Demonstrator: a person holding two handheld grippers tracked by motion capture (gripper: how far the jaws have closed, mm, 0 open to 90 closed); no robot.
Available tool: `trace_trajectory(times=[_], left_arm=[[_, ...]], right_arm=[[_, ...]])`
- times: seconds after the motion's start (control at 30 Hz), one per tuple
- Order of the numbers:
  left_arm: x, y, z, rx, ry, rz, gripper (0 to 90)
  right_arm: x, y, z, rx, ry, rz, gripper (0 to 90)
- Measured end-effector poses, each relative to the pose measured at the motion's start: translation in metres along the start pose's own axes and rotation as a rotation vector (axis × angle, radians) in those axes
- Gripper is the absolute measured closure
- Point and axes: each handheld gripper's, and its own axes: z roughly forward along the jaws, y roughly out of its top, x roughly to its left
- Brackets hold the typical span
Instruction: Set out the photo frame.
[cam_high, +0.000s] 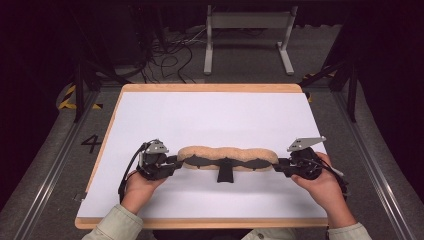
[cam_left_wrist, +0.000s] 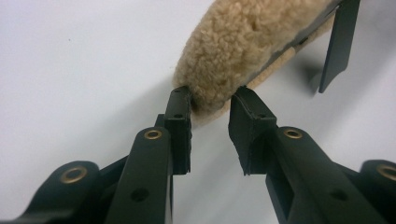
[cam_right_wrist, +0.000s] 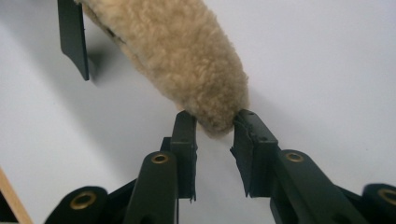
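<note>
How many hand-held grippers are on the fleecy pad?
2: the left hand-held gripper pinches the fleecy pad's left end, the right hand-held gripper its right end, over the white table.

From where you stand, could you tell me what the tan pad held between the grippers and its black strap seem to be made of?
Tan pad: likely sheepskin-style fleece, matte; curly nap shows in both gripper views. Black strap: looks like flat, smooth plastic or webbing; hard to tell which.

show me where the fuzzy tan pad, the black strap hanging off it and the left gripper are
fuzzy tan pad (cam_high: 227, 154), high view, on the middle of its fleece top
black strap (cam_high: 225, 172), high view, on the tab sticking out toward the person
left gripper (cam_left_wrist: 210, 112), left gripper view, between its fingertips at the pad's end
</note>
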Motion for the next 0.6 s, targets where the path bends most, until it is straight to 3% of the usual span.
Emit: trace_trajectory(times=[0.3,0.6], left_arm=[[-0.0021,-0.0039,-0.0019,0.038,-0.017,0.026,69.8],[-0.0007,-0.0067,-0.0029,0.057,-0.034,0.015,70.5]], right_arm=[[0.0028,-0.0043,-0.0051,0.022,0.047,-0.030,68.8],[-0.0020,-0.0048,-0.0036,0.012,0.058,-0.037,64.3]])
